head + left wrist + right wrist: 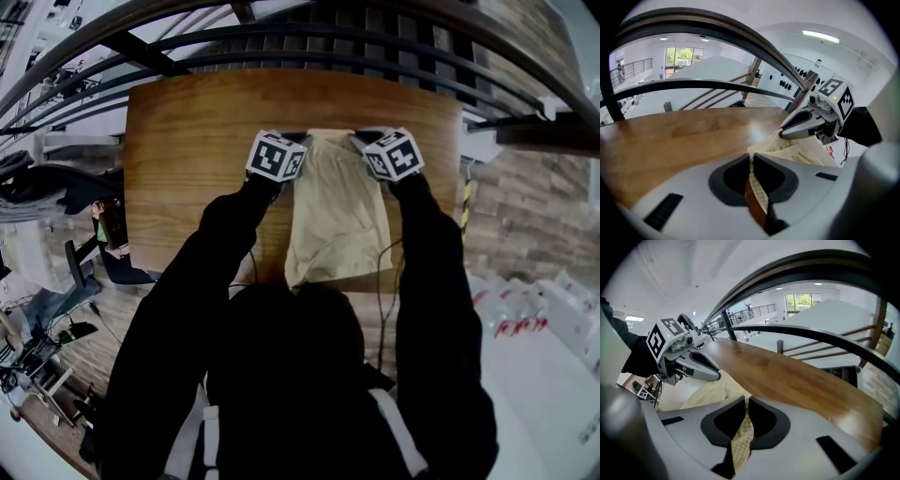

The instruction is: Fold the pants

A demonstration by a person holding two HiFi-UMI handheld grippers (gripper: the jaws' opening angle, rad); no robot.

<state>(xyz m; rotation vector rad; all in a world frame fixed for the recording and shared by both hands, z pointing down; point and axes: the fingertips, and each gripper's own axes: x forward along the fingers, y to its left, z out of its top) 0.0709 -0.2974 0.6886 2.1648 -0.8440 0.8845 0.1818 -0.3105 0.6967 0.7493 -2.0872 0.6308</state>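
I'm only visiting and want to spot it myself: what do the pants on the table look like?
Find the brown wooden table beside the curved dark railing. On it lie the pants, a pale cream cloth stretching toward the person. Nothing else there is soft, and the left gripper and right gripper pinch its far corners.

Wears a black hooded top (281, 375) with long sleeves (202, 272) and white straps (401, 433), and shows a pale grey, black-padded left gripper (752, 161) and right gripper (746, 401), each with a black-and-white marker cube (277, 156) and thin dark cables (379, 309).
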